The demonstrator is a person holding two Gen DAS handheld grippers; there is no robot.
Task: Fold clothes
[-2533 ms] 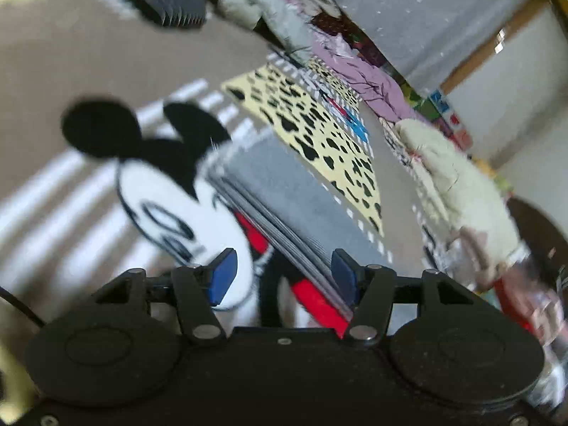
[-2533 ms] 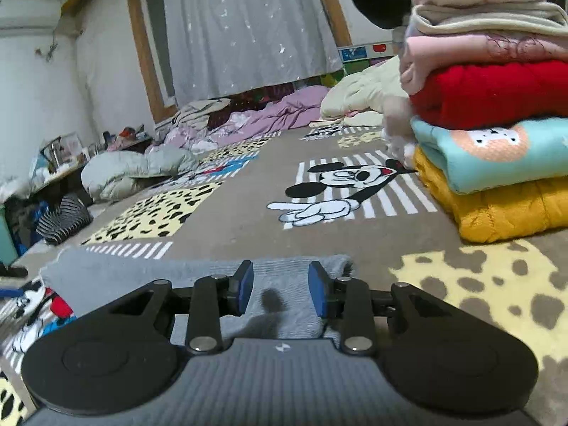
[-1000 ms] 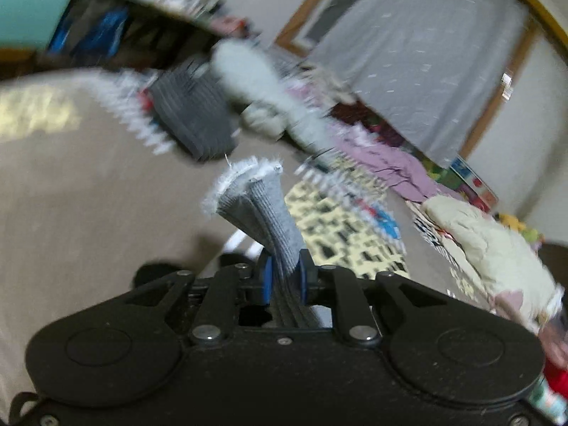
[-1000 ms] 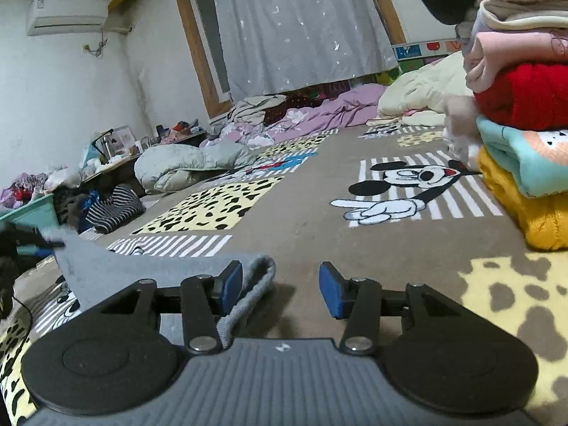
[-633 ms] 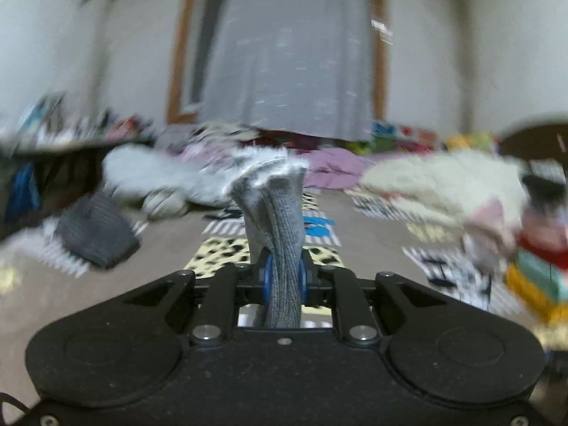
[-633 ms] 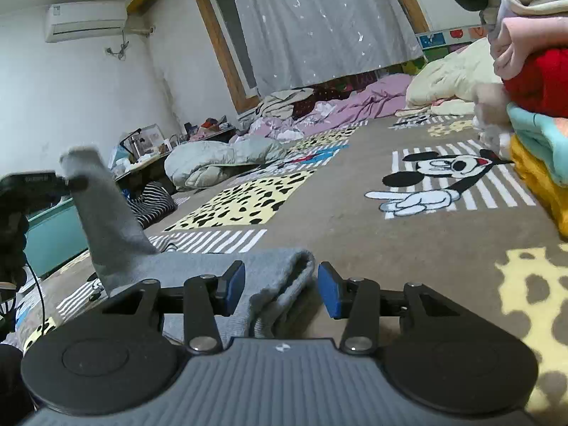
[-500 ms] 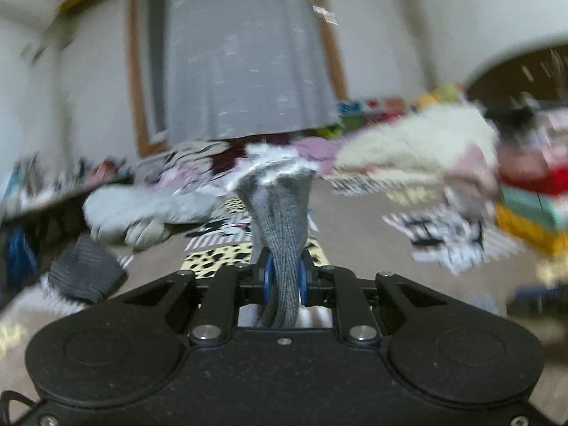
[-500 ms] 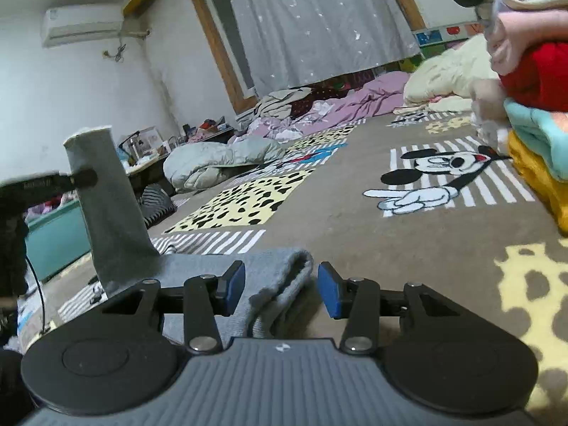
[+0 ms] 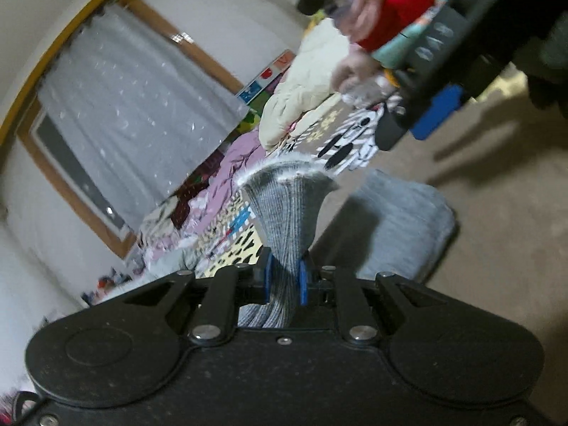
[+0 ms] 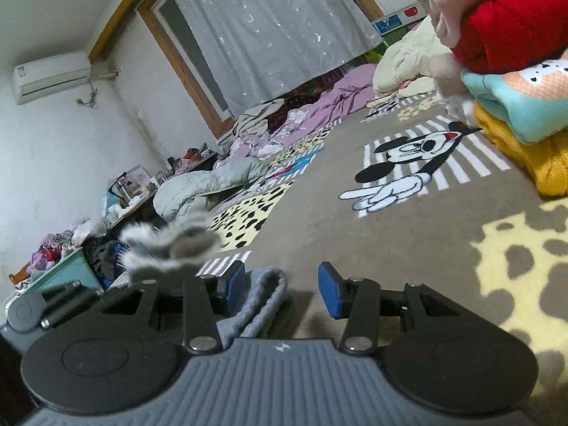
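Observation:
A grey knit garment [image 9: 397, 220] lies on the brown patterned carpet. My left gripper [image 9: 283, 277] is shut on a bunched end of it [image 9: 287, 206], lifted and carried over the rest of the cloth. My right gripper [image 10: 282, 285] is open, low over the carpet, with the folded edge of the grey garment [image 10: 262, 301] by its left finger. The lifted end with its fuzzy rim [image 10: 167, 245] shows at the left of the right wrist view. The right gripper also shows in the left wrist view [image 9: 419, 113].
A stack of folded clothes [image 10: 514, 56], red, teal and yellow among them, stands at the right. A Mickey Mouse print [image 10: 411, 163] marks the carpet [image 10: 408, 241] ahead. Loose bedding and clothes [image 10: 213, 181] lie by the curtained window [image 10: 262, 25]. A teal bin [image 10: 67, 269] sits at the left.
My left gripper has closed on the garment's end, lifted it and swung it over toward the right gripper. The right gripper has stayed open beside the fold.

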